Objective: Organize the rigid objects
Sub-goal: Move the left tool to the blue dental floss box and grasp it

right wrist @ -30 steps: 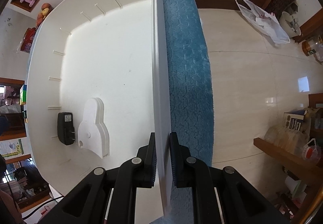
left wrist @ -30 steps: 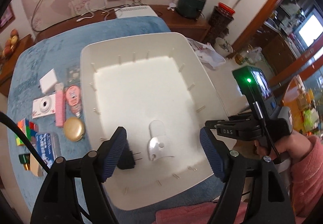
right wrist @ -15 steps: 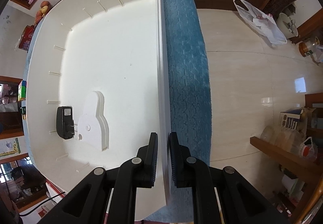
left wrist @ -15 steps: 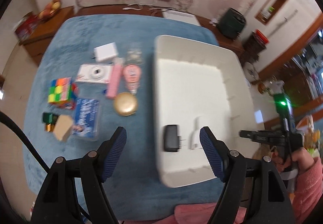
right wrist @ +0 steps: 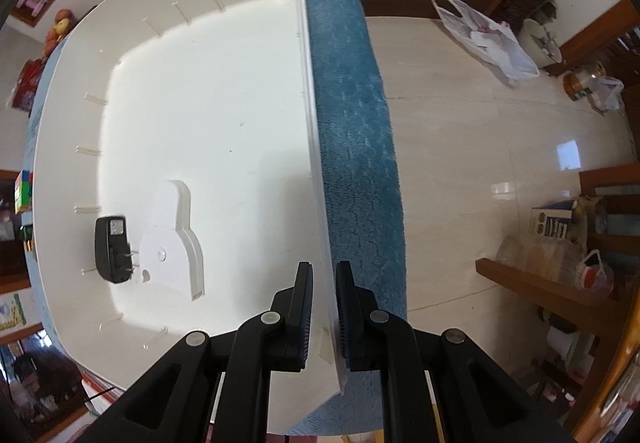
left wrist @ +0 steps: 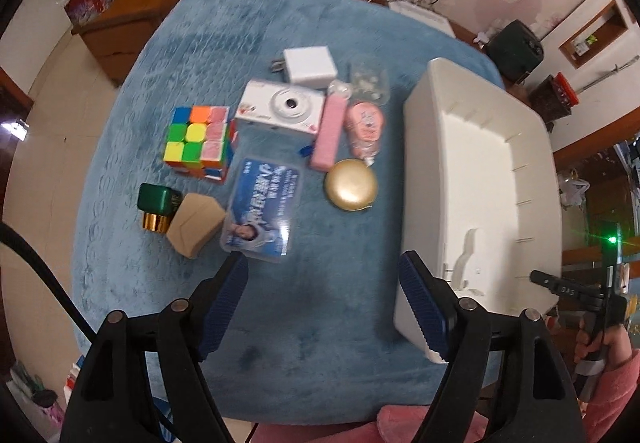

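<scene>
My left gripper (left wrist: 322, 271) hangs over bare blue cloth (left wrist: 320, 323), its jaws opening with nothing between them. Just ahead lie a blue card case (left wrist: 262, 211), a gold round compact (left wrist: 351, 185), a tan block (left wrist: 195, 225), a green box (left wrist: 156, 199), a colour cube (left wrist: 198, 141), a white camera (left wrist: 284, 107), a pink bar (left wrist: 329, 135), a pink tape dispenser (left wrist: 365, 127) and a white charger (left wrist: 308, 65). My right gripper (right wrist: 323, 275) is shut on the right wall of the white bin (right wrist: 308, 147). A black charger (right wrist: 112, 249) and a white flat piece (right wrist: 168, 251) lie inside.
The bin (left wrist: 424, 163) stands right of the loose items, close to the cloth's right edge. A hand in a pink sleeve (left wrist: 604, 347) holds the right gripper's handle there. Tiled floor (right wrist: 480, 143) drops away beyond the cloth. A wooden cabinet (left wrist: 132, 7) with fruit stands at the far left.
My left gripper has swung left, from above the bin's inside to over the cloth before the loose items. The right gripper has stayed clamped on the bin wall.
</scene>
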